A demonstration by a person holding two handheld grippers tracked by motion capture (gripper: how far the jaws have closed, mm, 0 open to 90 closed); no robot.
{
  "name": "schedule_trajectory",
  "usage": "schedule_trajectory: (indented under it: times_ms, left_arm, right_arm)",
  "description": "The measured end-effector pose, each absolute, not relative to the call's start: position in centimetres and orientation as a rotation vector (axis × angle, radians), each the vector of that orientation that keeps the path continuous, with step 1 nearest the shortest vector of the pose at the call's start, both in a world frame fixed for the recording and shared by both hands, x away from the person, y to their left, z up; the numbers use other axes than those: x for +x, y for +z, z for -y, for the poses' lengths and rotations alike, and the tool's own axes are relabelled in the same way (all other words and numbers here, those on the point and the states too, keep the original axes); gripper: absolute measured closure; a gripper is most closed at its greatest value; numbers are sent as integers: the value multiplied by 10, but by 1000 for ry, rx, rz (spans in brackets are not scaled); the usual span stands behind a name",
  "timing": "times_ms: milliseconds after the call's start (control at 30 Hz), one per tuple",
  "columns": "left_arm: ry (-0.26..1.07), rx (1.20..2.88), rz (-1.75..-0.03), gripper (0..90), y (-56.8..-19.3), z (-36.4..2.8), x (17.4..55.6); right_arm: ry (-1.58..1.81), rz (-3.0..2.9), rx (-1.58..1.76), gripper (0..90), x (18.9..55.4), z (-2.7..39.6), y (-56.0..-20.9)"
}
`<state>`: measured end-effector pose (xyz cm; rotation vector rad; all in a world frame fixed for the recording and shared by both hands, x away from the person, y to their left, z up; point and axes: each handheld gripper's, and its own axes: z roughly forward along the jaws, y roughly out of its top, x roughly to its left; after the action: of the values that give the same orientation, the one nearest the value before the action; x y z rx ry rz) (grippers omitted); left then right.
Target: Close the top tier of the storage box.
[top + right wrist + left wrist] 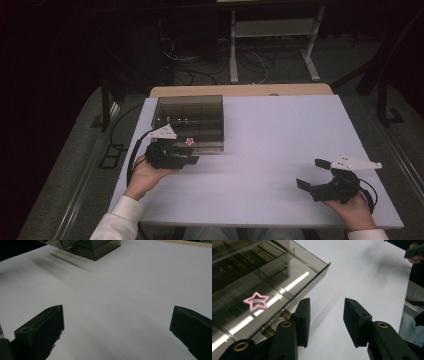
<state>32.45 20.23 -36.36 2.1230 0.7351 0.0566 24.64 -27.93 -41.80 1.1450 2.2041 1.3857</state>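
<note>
1. One smoky see-through box sits on the far left part of the white surface, its inside split by thin dividers into compartments.
2. A pink star lies flat in the compartment at the box's near edge; in the left gripper view the star shows through the tinted plastic.
3. The left tongs hover just beside the box's near edge, held in the person's left hand. In the left gripper view the tongs stand apart with bare surface between them, one jaw close against the box's corner hinge.
4. The right tongs rest low at the near right of the surface, well apart from the box, spread wide with nothing between them.
</note>
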Motion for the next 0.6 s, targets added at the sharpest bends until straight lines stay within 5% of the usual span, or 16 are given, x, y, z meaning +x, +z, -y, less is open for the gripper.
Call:
schedule_trajectory:
  times_ms: [600]
  left_arm:
    - [37, 2201, -705, 842, -376, -203, 326]
  right_arm:
    - [1386, -2202, 1144, 0, 246, 280, -418]
